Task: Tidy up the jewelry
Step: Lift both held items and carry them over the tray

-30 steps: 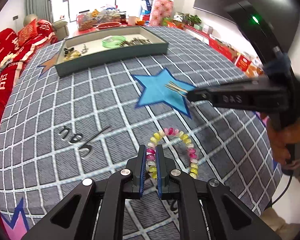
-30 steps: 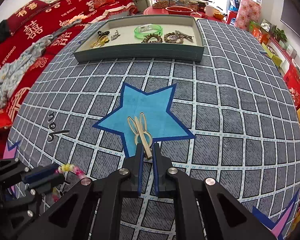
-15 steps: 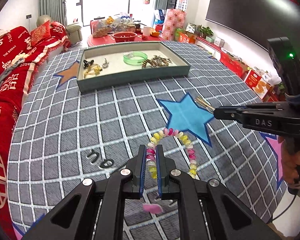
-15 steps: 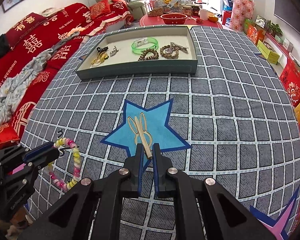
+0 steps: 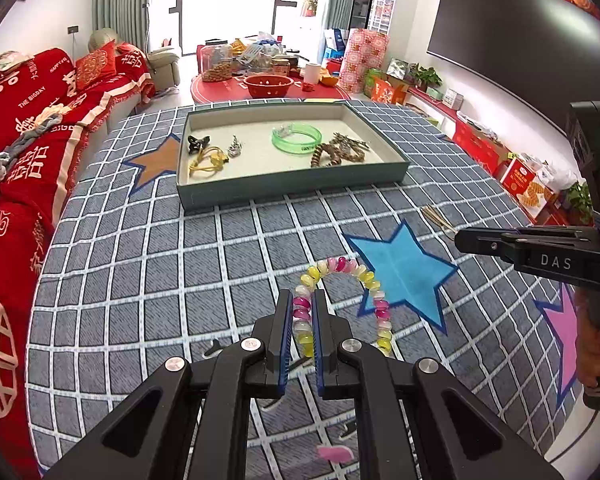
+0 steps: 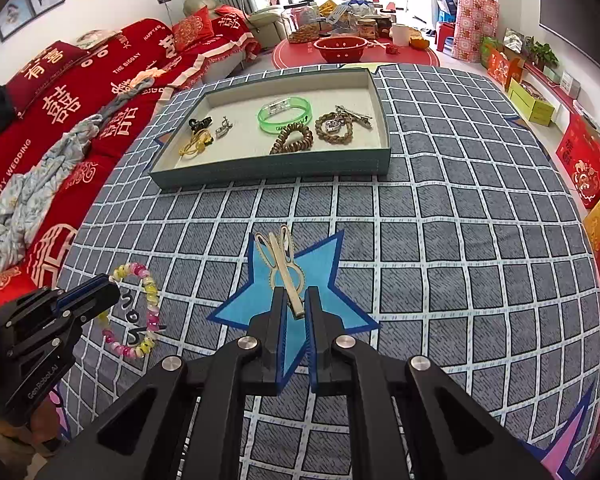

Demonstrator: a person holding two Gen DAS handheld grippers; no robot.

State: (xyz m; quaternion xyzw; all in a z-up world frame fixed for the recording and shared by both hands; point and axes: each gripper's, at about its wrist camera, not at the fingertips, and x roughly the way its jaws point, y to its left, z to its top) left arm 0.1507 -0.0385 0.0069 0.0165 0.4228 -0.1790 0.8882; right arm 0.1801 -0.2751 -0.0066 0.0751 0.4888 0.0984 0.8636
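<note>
1. Left hand-held gripper (image 5: 300,312): we see its blue-lined jaws pinching one side of the beaded bracelet (image 5: 374,300); the rest of the loop of pink, yellow and white beads arches forward and hangs down to the right of the jaws, above the table (image 5: 140,280).
2. Right hand-held gripper (image 6: 296,308): we see its jaws pressed together on the stem end of the gold hair clip (image 6: 282,258); the clip's looped, rabbit-like outline points away from the jaws, over the blue star (image 6: 320,276) printed on the cloth.
3. In the left wrist view, we find the right hand-held gripper entering from the right edge, a hand (image 5: 598,356) around its grip, and the clip tip showing just past its nose, beyond the blue star.
4. In the right wrist view, we find the left hand-held gripper at lower left with the bracelet dangling from its tip.
5. Table: we note a grey cloth with a white grid and coloured stars covering it.
6. Tray (image 6: 284,170): a shallow teal tray with a pale floor lies at the far side of the table, well apart from both grippers.
7. Tray contents, left to right: a black claw clip (image 6: 200,123), a yellow hair tie (image 6: 196,145), a small silver piece (image 6: 223,129), a green bangle (image 6: 286,114), a brown coiled band (image 6: 292,139), a brown beaded ring (image 6: 334,127) with a silver item on it.
8. Surroundings: a red sofa cover (image 6: 60,92) lies along the left; a red bowl (image 6: 341,48) stands beyond the tray.
</note>
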